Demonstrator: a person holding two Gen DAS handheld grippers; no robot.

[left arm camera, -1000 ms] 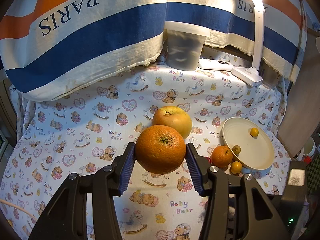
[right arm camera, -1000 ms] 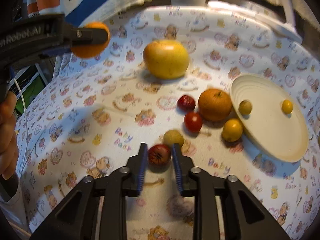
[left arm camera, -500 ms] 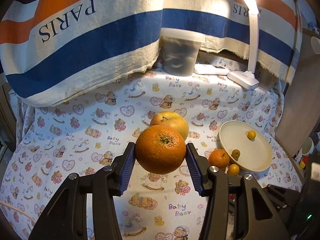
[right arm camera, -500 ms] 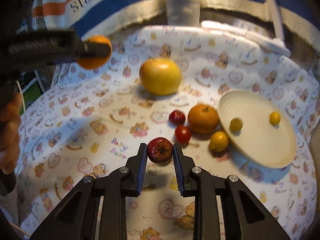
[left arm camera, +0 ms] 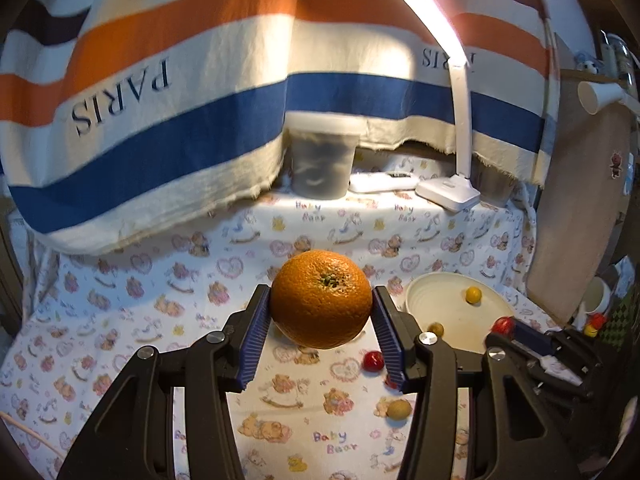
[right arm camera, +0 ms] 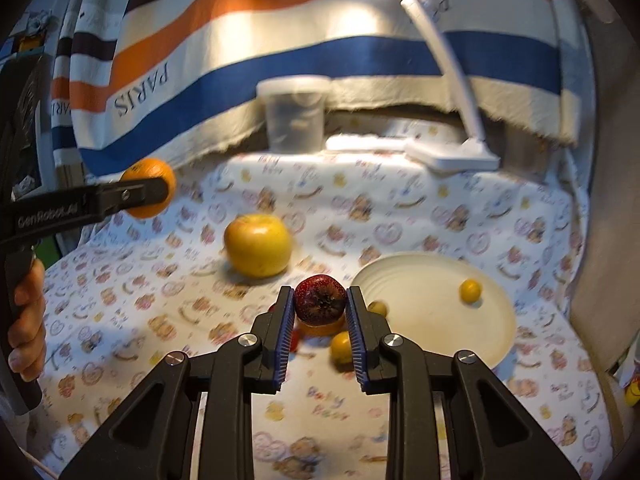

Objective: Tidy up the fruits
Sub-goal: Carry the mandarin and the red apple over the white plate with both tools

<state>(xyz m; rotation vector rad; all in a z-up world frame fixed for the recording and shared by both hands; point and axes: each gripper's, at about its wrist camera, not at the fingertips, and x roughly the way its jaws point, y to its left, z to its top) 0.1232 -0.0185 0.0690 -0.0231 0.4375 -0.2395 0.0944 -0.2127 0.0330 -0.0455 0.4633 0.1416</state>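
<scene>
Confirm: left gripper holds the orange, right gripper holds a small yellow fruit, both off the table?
Not quite. The right gripper is shut on a dark red fruit, not a yellow one, as the right wrist view shows. The left gripper does hold the orange, both lifted.

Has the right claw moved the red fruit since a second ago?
Yes. The right claw has lifted the dark red fruit off the cloth, toward the plate.

We are gripping a dark red fruit (right arm camera: 320, 306) in our right gripper (right arm camera: 320, 312) at frame centre, with the cream plate (right arm camera: 424, 320) sitting lower right.
</scene>
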